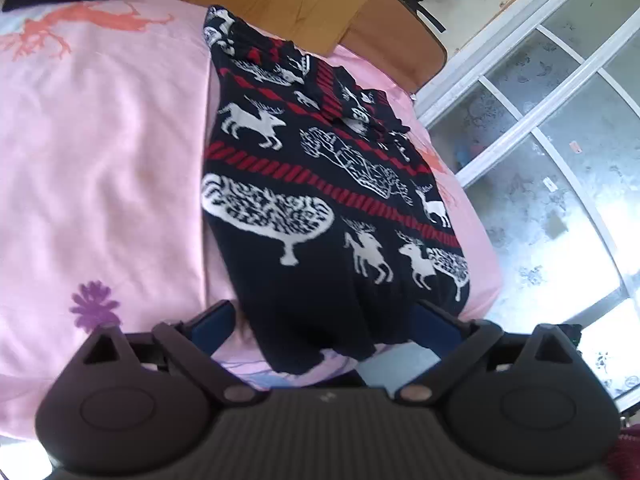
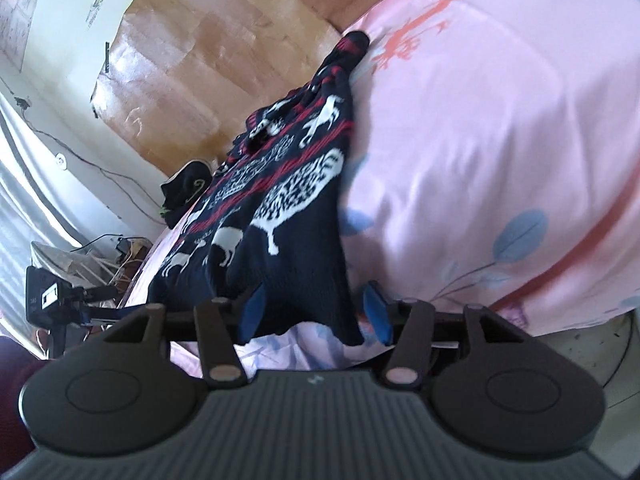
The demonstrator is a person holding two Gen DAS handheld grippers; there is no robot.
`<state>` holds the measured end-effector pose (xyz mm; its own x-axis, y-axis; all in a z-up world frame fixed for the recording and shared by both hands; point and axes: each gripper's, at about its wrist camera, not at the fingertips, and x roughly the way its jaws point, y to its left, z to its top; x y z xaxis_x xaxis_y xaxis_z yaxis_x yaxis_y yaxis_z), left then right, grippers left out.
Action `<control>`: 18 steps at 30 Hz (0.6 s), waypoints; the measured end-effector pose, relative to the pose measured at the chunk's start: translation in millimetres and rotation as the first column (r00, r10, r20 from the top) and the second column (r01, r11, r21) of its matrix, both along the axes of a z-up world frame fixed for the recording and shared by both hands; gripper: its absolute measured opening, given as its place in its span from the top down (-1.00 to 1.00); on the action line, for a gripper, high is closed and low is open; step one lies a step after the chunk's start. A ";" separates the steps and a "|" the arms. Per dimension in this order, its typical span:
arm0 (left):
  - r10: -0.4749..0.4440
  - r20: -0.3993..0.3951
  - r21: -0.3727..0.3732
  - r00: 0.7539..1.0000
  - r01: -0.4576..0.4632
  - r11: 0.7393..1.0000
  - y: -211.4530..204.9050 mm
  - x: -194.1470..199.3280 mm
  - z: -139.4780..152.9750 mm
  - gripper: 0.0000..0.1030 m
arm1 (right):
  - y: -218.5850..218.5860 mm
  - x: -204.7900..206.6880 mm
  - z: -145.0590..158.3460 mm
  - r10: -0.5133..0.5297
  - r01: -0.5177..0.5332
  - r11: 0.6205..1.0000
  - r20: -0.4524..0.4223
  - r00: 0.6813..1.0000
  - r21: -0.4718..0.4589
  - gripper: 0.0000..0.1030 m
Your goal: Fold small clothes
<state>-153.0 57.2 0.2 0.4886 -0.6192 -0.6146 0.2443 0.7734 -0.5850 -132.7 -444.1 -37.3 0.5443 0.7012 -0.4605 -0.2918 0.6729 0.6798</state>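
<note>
I see the left gripper (image 1: 328, 322), fingers spread, straddling the navy reindeer sweater's (image 1: 316, 184) hem on the pink bedsheet (image 1: 104, 160).

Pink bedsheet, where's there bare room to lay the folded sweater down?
The widest free stretch of the pink bedsheet lies between the sweater and the orange deer print. Past the sweater's other side only a thin strip remains before the bed edge. Both the left gripper and right gripper crowd the near hem.

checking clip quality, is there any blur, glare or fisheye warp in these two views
Left wrist view: sweater slightly soft, window frames bowed by fisheye, floor glare at right. Right wrist view: sweater hem between the tongs motion-blurred, pink bedsheet bulging from distortion.
</note>
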 end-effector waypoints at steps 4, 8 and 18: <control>-0.034 -0.046 -0.007 0.998 0.034 0.999 -5.7 -5.9 -2.0 -0.81 | 5.5 9.9 -11.2 0.002 -0.002 1.000 -0.029 1.000 -0.002 -0.11; -0.050 -0.087 -0.024 0.995 0.048 0.999 -5.1 -6.0 -9.2 -0.81 | 6.1 14.7 -16.9 0.010 -0.009 1.000 -0.036 0.999 0.005 -0.11; -0.114 -0.142 0.029 0.983 0.119 0.992 -10.0 2.0 -13.3 0.93 | -2.2 -6.7 15.8 0.182 -0.181 0.983 0.068 0.981 -0.026 0.85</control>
<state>-150.9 47.1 -13.1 0.3223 -0.6422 -0.6954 0.2516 0.7663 -0.5911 -139.3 -446.3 -21.4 0.4399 0.7826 -0.4405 -0.4568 0.6173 0.6405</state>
